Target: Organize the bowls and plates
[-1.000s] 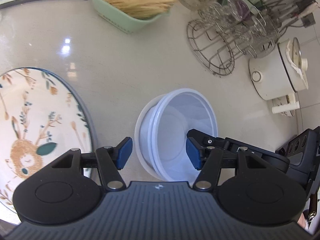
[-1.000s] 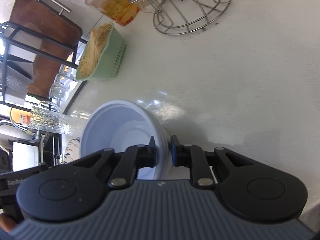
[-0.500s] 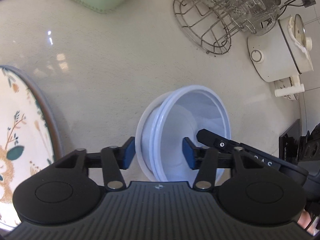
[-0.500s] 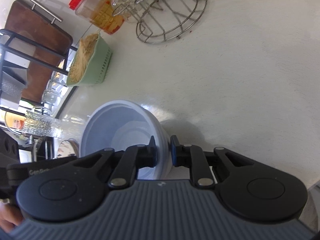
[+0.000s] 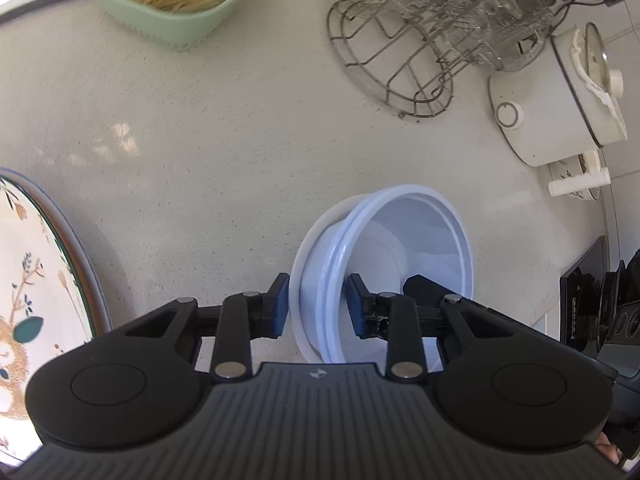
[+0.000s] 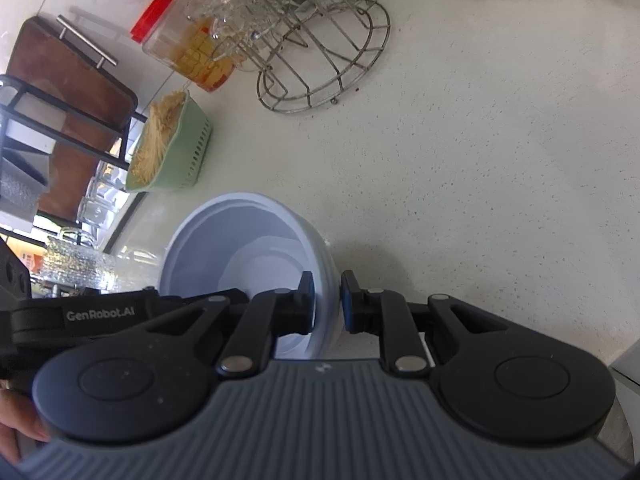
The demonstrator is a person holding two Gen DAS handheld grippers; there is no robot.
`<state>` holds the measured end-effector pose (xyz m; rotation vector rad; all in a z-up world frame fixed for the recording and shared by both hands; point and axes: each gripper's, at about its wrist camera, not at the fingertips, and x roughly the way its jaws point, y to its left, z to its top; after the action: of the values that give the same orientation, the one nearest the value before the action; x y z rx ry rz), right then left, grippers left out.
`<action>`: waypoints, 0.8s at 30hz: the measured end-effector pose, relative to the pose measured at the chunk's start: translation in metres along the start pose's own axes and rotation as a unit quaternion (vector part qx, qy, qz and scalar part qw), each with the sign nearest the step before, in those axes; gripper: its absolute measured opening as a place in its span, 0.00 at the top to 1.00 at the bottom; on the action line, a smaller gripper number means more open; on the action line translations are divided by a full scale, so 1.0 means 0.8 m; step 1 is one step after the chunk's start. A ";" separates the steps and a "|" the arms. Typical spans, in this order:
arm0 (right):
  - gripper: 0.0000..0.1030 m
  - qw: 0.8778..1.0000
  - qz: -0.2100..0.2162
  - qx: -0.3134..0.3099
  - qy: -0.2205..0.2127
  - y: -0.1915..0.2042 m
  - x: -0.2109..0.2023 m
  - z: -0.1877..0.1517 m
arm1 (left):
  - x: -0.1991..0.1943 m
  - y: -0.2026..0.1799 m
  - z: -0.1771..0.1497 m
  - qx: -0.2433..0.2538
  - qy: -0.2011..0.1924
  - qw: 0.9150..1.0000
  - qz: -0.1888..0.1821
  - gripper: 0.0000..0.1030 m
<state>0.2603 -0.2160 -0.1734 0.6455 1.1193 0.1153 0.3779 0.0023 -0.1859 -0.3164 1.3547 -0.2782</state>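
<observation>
A tilted stack of nested white bowls [image 5: 400,248] is above the pale counter. My left gripper [image 5: 318,306] straddles its near left rim. Its jaws are closing, with one blue pad outside the outer bowl and the other inside, both touching. My right gripper [image 6: 326,300] is shut on the opposite rim of the bowls [image 6: 240,240]; one of its black fingers [image 5: 424,286] reaches into the bowl in the left wrist view. The left gripper's body [image 6: 100,314] shows at the left of the right wrist view. A deer-patterned plate [image 5: 28,280] lies at the far left.
At the back stand a green basket of dry noodles [image 5: 176,4], a wire rack of glasses [image 5: 404,60] and a white cooker [image 5: 552,112]. A red-lidded jar [image 6: 188,52] and a brown cutting board [image 6: 68,92] stand by a black shelf. A hand [image 6: 16,440] shows bottom left.
My left jaws have narrowed from wide apart to the bowls' rim, and the left gripper has moved right, away from the plate. My right gripper keeps its grip on the bowls.
</observation>
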 end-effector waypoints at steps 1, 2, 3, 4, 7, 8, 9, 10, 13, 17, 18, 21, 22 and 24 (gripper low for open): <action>0.83 1.000 0.000 0.002 -0.005 0.002 -0.003 0.000 | -0.003 -0.003 0.001 0.003 -0.001 1.000 0.000 0.66; 0.83 1.000 0.001 0.005 -0.010 0.003 -0.007 0.000 | -0.006 -0.006 0.001 0.007 -0.003 1.000 -0.001 0.66; 0.83 1.000 0.001 0.008 -0.014 0.005 -0.010 0.000 | -0.011 -0.007 0.000 0.011 -0.004 1.000 -0.002 0.66; 0.83 1.000 0.001 0.011 -0.019 0.007 -0.015 0.000 | -0.015 -0.010 -0.001 0.016 -0.006 1.000 -0.002 0.66; 0.83 0.999 0.004 0.012 -0.032 0.016 -0.029 -0.002 | -0.032 -0.018 -0.007 0.032 -0.017 0.999 -0.004 0.66; 0.83 0.999 0.004 0.010 -0.035 0.019 -0.034 -0.003 | -0.037 -0.018 -0.009 0.032 -0.019 0.999 -0.005 0.66; 0.83 0.999 0.005 0.007 -0.036 0.023 -0.037 -0.004 | -0.041 -0.017 -0.011 0.030 -0.020 0.999 -0.006 0.66; 0.83 0.999 0.006 0.005 -0.037 0.026 -0.041 -0.005 | -0.046 -0.016 -0.014 0.027 -0.021 0.999 -0.008 0.66; 0.83 0.999 0.010 0.002 -0.034 0.035 -0.048 -0.011 | -0.062 -0.011 -0.023 0.022 -0.026 0.999 -0.009 0.66; 0.83 0.999 0.014 -0.007 -0.030 0.049 -0.060 -0.024 | -0.085 -0.002 -0.034 0.016 -0.031 0.999 -0.008 0.66; 0.83 0.999 0.016 -0.011 -0.030 0.053 -0.063 -0.027 | -0.091 -0.001 -0.036 0.017 -0.034 0.999 -0.007 0.66; 0.83 0.999 0.021 -0.016 -0.031 0.064 -0.071 -0.035 | -0.108 0.005 -0.046 0.014 -0.044 0.999 -0.008 0.66; 0.82 0.999 0.025 -0.013 -0.030 0.068 -0.072 -0.036 | -0.113 0.008 -0.049 0.012 -0.048 0.999 -0.008 0.66; 0.82 0.999 0.032 -0.017 -0.033 0.076 -0.076 -0.040 | -0.126 0.014 -0.055 0.007 -0.056 0.998 -0.008 0.65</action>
<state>0.2191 -0.1773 -0.1011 0.6505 1.0308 0.1673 0.3155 0.0475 -0.1070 -0.3270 1.2396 -0.2797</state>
